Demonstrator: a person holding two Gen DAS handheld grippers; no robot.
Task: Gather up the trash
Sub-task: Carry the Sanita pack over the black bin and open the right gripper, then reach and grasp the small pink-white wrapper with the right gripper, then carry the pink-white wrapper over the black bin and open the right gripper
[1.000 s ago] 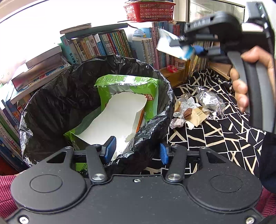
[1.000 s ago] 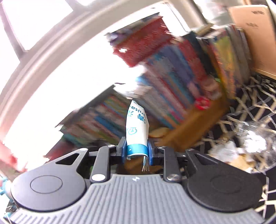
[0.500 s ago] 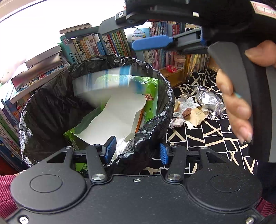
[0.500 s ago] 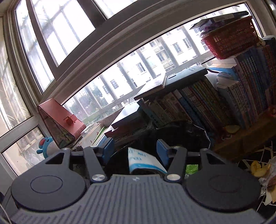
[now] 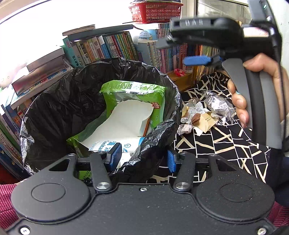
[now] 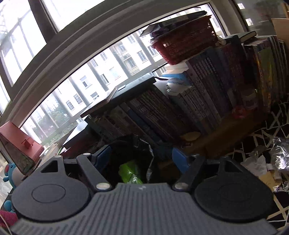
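books (image 5: 115, 45), red basket (image 5: 155, 12), patterned cloth (image 5: 216, 142)

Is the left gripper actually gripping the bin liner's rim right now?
Touching. The left wrist view shows the left gripper with the black bin liner rim bunched between its blue pads, one pad inside the bin and one outside, pinching the plastic.

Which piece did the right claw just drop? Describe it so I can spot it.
Look into the black-lined bin gripped by the left claw. At its near rim lies a white packet, partly on the green wrapper; only it carries blue print.
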